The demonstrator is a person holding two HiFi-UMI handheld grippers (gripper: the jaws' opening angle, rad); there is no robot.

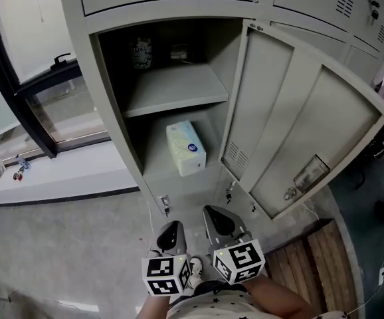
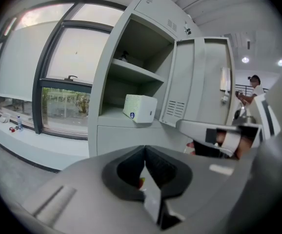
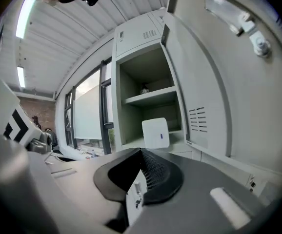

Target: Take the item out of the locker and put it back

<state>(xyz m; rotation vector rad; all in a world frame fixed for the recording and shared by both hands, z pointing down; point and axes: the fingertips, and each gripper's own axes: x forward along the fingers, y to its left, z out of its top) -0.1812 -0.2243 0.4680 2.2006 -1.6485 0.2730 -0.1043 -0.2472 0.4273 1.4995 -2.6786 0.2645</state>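
White tissue box [image 1: 186,149] laid flat on lower shelf of grey locker [image 1: 176,88], door [image 1: 298,121] swung open at 3 o'clock of box

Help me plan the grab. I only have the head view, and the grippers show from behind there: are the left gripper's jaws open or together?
Observer: The left gripper has its jaws together in its own view, with nothing between them.
Operator: And the right one?
Observer: The right gripper is shut too and holds nothing. Its view looks toward the white box in the locker.
Operator: Is anyone else around?
Observer: Yes. The left gripper view shows a person in the background, to the right of the open locker door.
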